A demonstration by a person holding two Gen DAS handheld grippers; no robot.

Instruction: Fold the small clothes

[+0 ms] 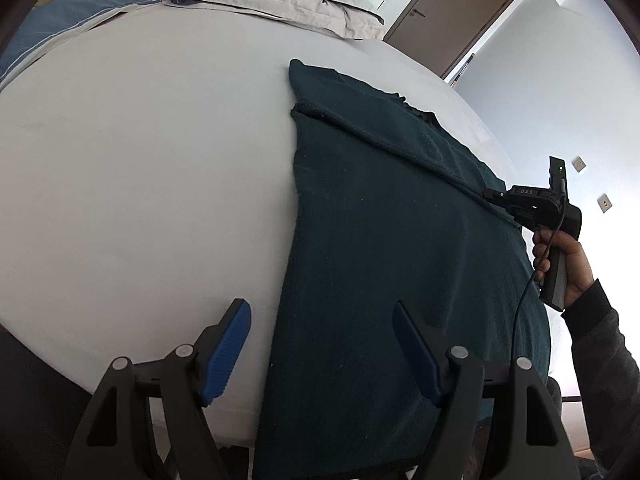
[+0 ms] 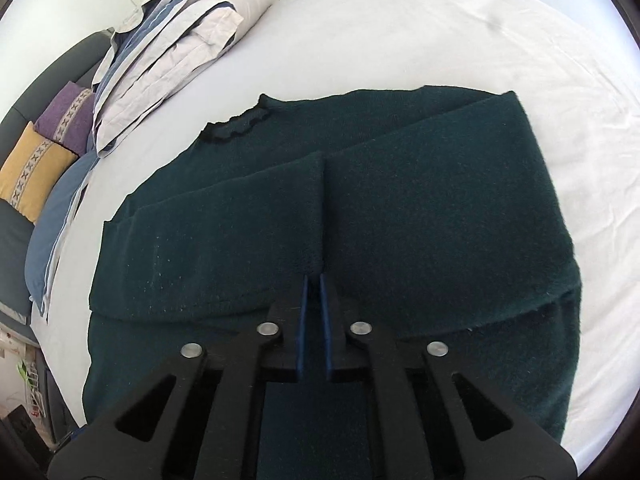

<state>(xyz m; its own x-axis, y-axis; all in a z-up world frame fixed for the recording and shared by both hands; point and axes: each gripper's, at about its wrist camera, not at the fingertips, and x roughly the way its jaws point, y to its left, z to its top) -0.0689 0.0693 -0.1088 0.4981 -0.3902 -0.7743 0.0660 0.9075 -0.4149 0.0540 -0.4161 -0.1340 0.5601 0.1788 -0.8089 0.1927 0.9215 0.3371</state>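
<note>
Dark green sweater (image 2: pixel 400 208) spread flat on the bed (image 1: pixel 140 180), which carries a white sheet. The sweater is the landmark for all positions given here.

Left wrist view: the left tool (image 1: pixel 322 344) hovers above the sweater's near end, its two blue-padded fingers (image 1: pixel 226 350) spread wide apart and gripping nothing. One finger hangs over the bare sheet just beside the sweater's long edge, the other over the knit itself. At the sweater's opposite long edge, the right tool (image 1: pixel 490 195) meets a raised ridge of fabric; the person's right hand (image 1: pixel 568 268) holds its handle.

Right wrist view: the right tool (image 2: pixel 314 280) has its blue pads drawn nearly together, pinching the edge of a folded sleeve (image 2: pixel 240 208) that lies across the sweater's body. A second folded panel lies just beside that sleeve, their edges meeting along a narrow seam ahead of the tool. The ruffled collar (image 2: pixel 240 124) sits at the sweater's far end.

Beyond the collar, stacked pillows (image 2: pixel 168 52) rest at the head of the bed, with a purple cushion (image 2: pixel 66 116) and a yellow cushion (image 2: pixel 30 168) beside them. A brown door (image 1: pixel 452 12) stands beyond the bed's far edge.
</note>
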